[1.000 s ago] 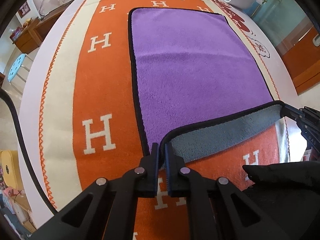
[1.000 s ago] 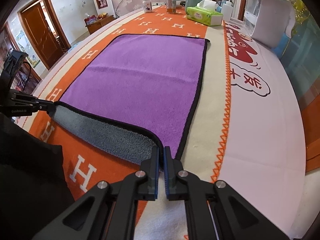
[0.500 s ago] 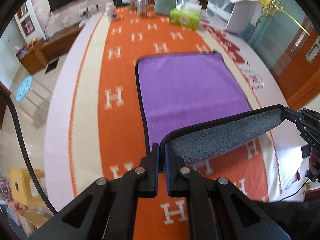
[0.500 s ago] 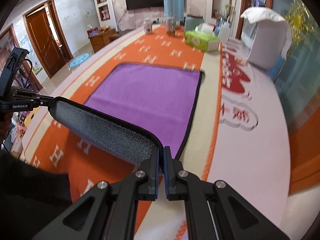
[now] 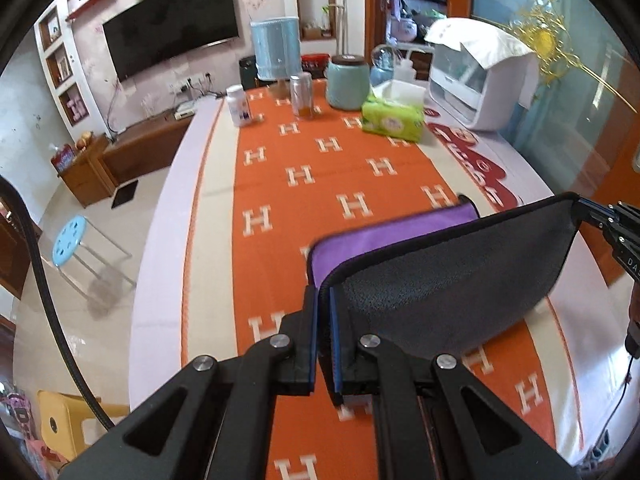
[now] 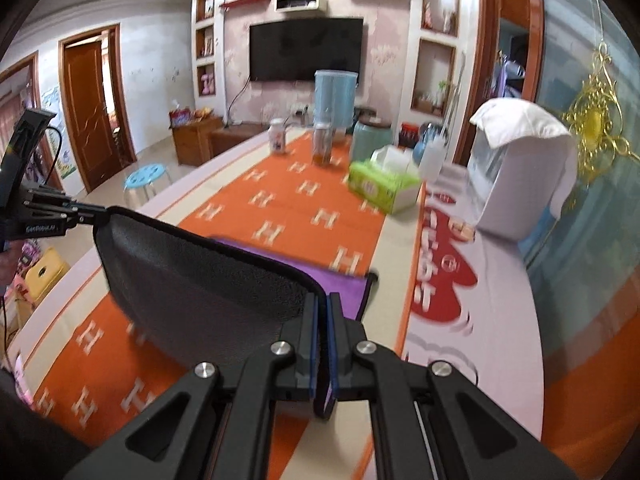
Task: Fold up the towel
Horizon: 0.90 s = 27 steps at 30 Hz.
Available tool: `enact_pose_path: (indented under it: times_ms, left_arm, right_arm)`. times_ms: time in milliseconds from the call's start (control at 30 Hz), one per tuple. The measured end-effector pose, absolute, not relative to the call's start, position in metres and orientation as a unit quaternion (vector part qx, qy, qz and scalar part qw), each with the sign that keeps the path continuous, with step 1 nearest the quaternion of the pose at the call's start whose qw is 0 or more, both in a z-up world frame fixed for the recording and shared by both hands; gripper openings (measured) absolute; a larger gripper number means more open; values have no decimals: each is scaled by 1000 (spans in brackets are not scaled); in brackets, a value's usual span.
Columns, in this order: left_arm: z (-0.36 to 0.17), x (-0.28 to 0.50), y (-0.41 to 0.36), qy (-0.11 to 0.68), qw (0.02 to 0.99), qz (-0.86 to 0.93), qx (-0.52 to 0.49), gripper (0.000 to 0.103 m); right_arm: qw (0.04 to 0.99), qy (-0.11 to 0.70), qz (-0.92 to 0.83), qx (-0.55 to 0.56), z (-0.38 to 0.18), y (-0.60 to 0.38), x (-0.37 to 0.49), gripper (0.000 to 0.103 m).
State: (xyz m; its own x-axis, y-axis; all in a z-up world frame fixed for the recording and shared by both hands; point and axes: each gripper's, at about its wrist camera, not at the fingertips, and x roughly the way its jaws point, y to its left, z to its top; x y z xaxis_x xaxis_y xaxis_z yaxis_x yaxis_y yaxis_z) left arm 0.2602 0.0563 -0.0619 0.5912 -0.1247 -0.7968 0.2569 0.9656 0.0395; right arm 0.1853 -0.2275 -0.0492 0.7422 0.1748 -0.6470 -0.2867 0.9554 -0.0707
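The tabletop (image 5: 200, 240) fills both views, covered by an orange runner (image 5: 320, 168) printed with white H letters and edged in cream, with a pale cloth bearing red characters (image 6: 444, 276) along its right side. On the wall beyond hangs a dark television (image 6: 306, 48). At the far right of the tabletop stands a white appliance (image 6: 520, 188) with a white cloth draped over its top.

The towel (image 5: 448, 280) is lifted off the tabletop along its near edge: the grey underside faces the cameras and hangs in a curved sheet with black piping, while a strip of the purple face (image 5: 380, 236) shows behind it, lying low over the runner. The left tool (image 5: 323, 304) is clenched on the towel's left near corner, the cloth pinched between its blue-lined fingers. The right tool (image 6: 322, 312) is likewise clamped on the right near corner. Each tool also shows at the edge of the other's view, gripping its end of the raised edge.

At the far end stand a light blue cylinder (image 5: 276, 48), a teal jar with a dark lid (image 5: 348, 82), a green tissue pack (image 5: 394, 120), a clear glass jar (image 5: 301, 94) and a small white bottle (image 5: 238, 106). A blue stool (image 5: 68, 240) sits on the floor to the left
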Motion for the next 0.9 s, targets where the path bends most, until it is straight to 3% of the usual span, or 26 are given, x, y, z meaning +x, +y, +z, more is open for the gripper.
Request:
enact_pose_path:
  times_ms: [600, 667, 700, 767, 833, 900]
  left_arm:
    - [-127, 346, 36, 442, 895, -61, 31, 6]
    - [-131, 349, 37, 448, 892, -46, 28, 15]
    - [-134, 352, 39, 456, 889, -35, 19, 27]
    - [-135, 354, 43, 460, 888, -30, -2, 37]
    - [-135, 356, 47, 460, 887, -24, -13, 57]
    - [-134, 355, 50, 458, 889, -17, -19, 66]
  right_arm:
    - [948, 302, 68, -75, -101, -219, 282, 7]
    - [948, 303, 64, -73, -106, -218, 290, 13]
    - [948, 303, 63, -72, -107, -217, 292, 17]
    - [948, 305, 59, -69, -109, -216, 297, 33]
    - [948, 305, 60, -64, -110, -215, 300, 35]
    - [947, 309, 61, -62, -112, -214, 301, 35]
